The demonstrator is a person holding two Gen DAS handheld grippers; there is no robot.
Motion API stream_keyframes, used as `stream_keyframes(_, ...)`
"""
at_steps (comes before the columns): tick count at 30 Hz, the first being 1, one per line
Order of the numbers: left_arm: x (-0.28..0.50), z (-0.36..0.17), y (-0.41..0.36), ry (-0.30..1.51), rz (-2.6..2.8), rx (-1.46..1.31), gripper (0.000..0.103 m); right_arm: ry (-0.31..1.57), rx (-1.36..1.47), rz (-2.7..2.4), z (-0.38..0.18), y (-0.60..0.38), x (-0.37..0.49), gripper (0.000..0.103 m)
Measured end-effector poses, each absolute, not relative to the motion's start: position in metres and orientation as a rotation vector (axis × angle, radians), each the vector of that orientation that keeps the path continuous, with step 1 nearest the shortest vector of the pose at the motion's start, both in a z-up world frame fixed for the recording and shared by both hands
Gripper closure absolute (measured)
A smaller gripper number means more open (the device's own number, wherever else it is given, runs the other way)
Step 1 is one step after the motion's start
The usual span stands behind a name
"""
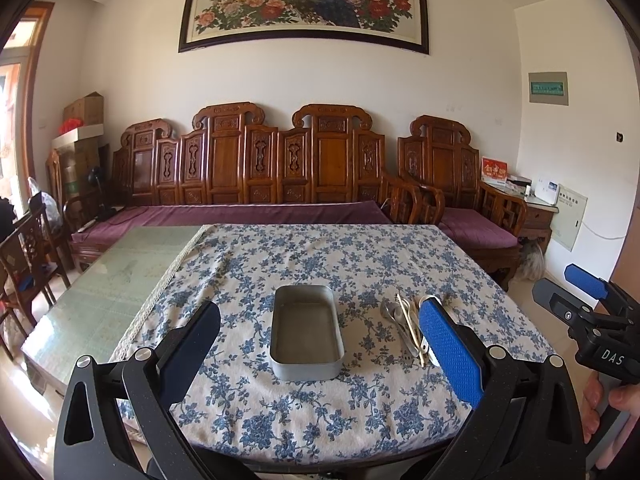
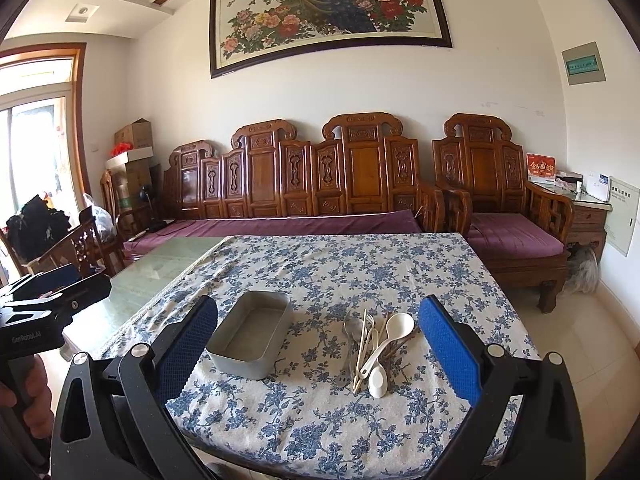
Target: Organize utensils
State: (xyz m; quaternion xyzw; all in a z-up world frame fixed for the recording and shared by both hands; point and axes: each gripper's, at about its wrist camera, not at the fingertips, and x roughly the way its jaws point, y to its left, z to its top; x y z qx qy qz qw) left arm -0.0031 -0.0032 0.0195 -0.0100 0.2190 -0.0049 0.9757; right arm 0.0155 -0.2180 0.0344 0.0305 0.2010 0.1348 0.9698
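An empty grey metal tin (image 1: 307, 332) (image 2: 251, 333) stands on the blue-flowered tablecloth (image 1: 320, 264) (image 2: 344, 268). To its right lies a pile of utensils (image 1: 404, 328) (image 2: 372, 346): white spoons (image 2: 394, 330), pale chopsticks (image 2: 362, 350), a metal spoon (image 2: 352, 330) and darker sticks. My left gripper (image 1: 320, 344) is open and empty, held above the table's near edge in front of the tin. My right gripper (image 2: 318, 344) is open and empty, held in front of the tin and the pile. Each gripper shows at the edge of the other's view (image 1: 588, 300) (image 2: 52, 292).
The left part of the table is bare green glass (image 1: 116, 276) (image 2: 160, 264). A carved wooden sofa with purple cushions (image 1: 248, 212) (image 2: 288, 224) stands behind the table, an armchair (image 2: 508, 236) to its right. Wooden chairs (image 1: 28, 248) stand at the left.
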Motion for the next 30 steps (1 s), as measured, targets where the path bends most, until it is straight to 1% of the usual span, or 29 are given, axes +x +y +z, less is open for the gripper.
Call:
stream_keyframes(16, -0.0041, 0.0172, -0.0035, 0.438, -0.009, -0.022, 0.006, 0.407, 0.061, 0.274, 0.0355, -0.219, 0.0138, 0.002)
stream_keyframes(30, -0.0037, 0.0257, -0.0068, 0.432, -0.015, -0.021, 0.006, 0.405, 0.063, 0.276, 0.0363, -0.2188, 0.0131, 0.002)
